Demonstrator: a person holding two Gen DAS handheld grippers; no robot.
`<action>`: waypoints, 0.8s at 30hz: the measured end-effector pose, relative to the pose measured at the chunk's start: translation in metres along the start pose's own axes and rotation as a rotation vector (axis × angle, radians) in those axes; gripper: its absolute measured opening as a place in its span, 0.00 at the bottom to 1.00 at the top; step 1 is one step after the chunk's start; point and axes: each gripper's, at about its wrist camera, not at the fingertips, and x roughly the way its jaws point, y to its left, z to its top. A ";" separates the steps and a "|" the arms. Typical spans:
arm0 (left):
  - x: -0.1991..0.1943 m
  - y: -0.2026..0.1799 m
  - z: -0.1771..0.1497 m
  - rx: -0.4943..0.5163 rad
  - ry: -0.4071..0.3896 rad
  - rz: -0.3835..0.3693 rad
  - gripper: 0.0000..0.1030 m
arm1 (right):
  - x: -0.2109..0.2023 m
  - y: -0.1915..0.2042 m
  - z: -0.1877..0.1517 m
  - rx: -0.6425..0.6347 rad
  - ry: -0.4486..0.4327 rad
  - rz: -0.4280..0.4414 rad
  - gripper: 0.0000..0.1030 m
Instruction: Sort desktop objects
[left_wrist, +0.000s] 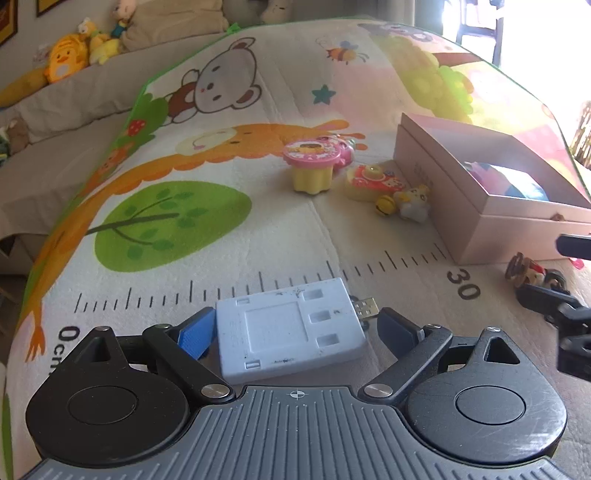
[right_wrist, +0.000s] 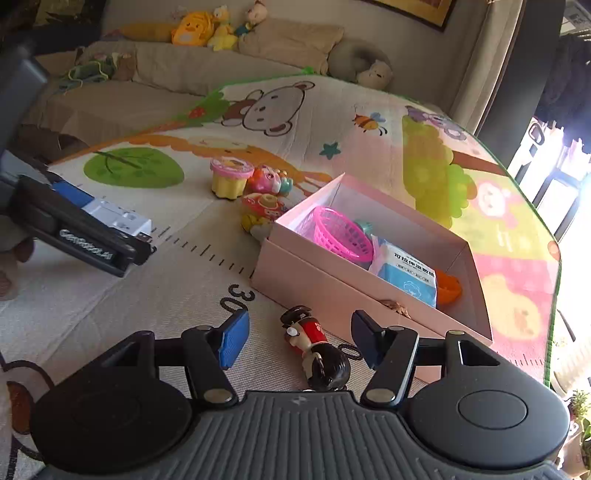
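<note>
Left gripper (left_wrist: 295, 328) straddles the white USB hub (left_wrist: 291, 332), low centre of the left wrist view; fingers wide, the left blue pad (left_wrist: 195, 338) at or just off the hub's edge, the right pad clear of it, so no grip yet. Hub lies flat on the mat (left_wrist: 221, 229), its plug (left_wrist: 365, 307) pointing toward frame right. Right gripper (right_wrist: 299, 341) straddles the figurine (right_wrist: 314, 347), lower centre of the right wrist view, lying on the mat just in front of the pink box (right_wrist: 332, 291); fingers about half spread, gaps on both sides, nothing held. Box sits open at centre right and already contains a pink basket (right_wrist: 341, 238), a blue wipes pack (right_wrist: 406, 273) and something orange. Judgement: both hands are at the pre-grasp stage. To do it well, centre each item between the pads before closing. Hub: take it across the short sides, clear of the plug, pads low enough to catch the thin body. Figurine: round and likely to roll, so close on the torso, not the head. Lift clear of the box wall before carrying over. Other toys remain beyond, mid-frame, near the box.
</note>
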 end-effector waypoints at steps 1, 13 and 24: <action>-0.004 -0.001 -0.003 0.008 0.000 -0.013 0.94 | 0.010 -0.001 0.001 0.002 0.032 0.001 0.60; -0.082 -0.027 -0.001 0.170 -0.111 -0.176 0.94 | -0.060 -0.040 0.009 0.155 0.039 0.217 0.00; -0.110 -0.053 0.055 0.196 -0.301 -0.192 0.94 | -0.127 -0.100 0.041 0.253 -0.126 0.257 0.07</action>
